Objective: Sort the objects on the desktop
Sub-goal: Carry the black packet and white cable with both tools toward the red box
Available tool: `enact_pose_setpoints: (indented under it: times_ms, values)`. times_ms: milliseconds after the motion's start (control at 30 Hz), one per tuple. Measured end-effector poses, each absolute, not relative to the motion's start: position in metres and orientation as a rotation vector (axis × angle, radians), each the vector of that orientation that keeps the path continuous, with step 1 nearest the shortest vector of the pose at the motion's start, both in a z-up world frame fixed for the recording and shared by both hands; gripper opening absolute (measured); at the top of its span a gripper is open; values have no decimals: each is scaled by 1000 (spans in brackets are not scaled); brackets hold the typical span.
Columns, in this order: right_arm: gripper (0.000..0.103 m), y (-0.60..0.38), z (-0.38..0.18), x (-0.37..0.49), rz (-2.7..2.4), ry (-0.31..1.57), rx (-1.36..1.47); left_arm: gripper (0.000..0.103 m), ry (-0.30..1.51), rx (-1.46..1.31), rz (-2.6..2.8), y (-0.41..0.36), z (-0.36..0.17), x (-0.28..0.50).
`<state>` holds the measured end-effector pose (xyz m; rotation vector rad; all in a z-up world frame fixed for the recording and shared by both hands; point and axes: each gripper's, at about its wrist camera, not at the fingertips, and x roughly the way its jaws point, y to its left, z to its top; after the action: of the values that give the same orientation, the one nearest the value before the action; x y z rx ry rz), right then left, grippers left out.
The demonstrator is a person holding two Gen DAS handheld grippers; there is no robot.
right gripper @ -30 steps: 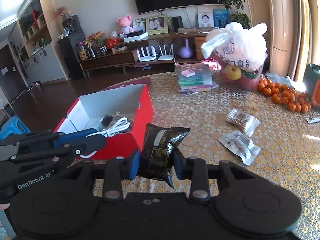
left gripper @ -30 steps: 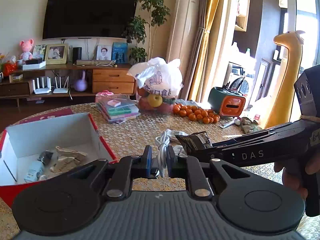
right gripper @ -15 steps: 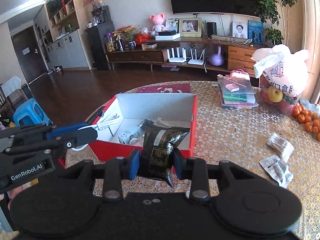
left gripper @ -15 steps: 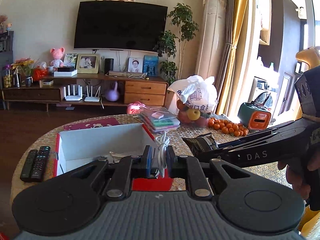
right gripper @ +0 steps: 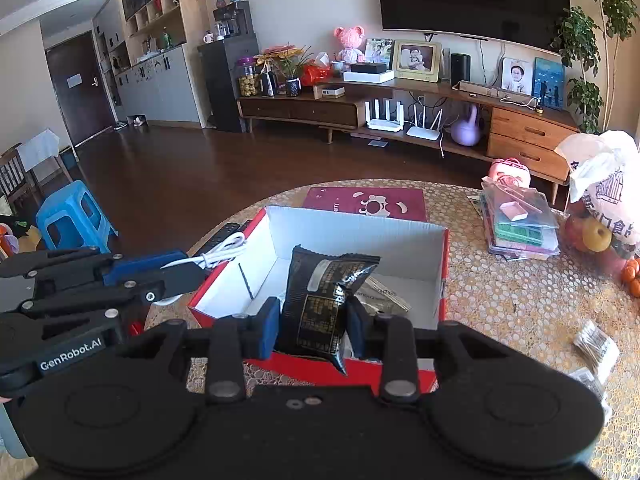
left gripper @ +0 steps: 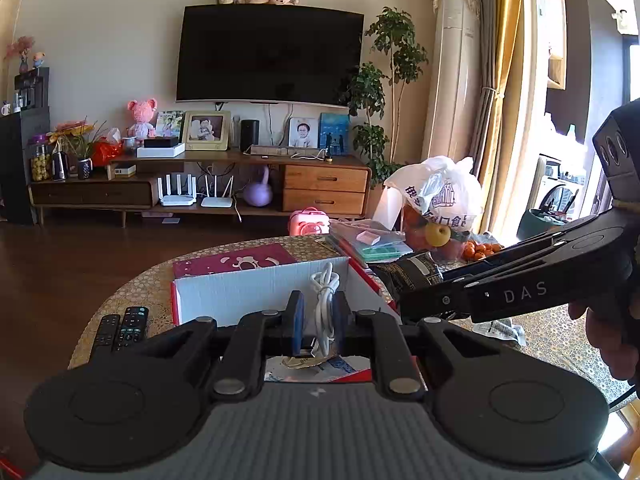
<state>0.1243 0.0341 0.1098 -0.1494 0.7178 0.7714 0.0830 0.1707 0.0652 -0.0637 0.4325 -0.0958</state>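
a crinkled black foil snack packet (right gripper: 326, 300) stood upright at frame centre, right gripper (right gripper: 312, 326) jaws clamped on it above the red, white-lined cardboard box (right gripper: 400, 236); left gripper (left gripper: 316, 322) jaws pinched a coiled white cable (left gripper: 325, 304).

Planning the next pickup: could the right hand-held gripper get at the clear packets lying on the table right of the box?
Probably not yet: the right hand-held gripper is shut on the black snack packet above the red box. The clear packets lie unobstructed.

We cannot read the print on the black snack packet (right gripper: 324, 304). The right gripper (right gripper: 313, 326) hides the red box's (right gripper: 400, 232) near wall, and its contents stay mostly unseen.
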Motion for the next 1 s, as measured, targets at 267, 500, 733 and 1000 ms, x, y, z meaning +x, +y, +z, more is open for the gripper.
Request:
enact_pose_setpoints:
  times_ms: [267, 500, 733, 1000]
  values:
    - [34, 58, 98, 150, 779, 747, -170, 14, 496, -80, -77, 194, 50, 114]
    - [34, 78, 83, 167, 783, 778, -240, 14, 532, -46, -72, 205, 34, 144]
    - [34, 90, 68, 184, 775, 802, -276, 14, 570, -76, -104, 218, 18, 175]
    - [34, 102, 35, 204, 723, 881, -282, 14, 643, -84, -94, 219, -5, 213]
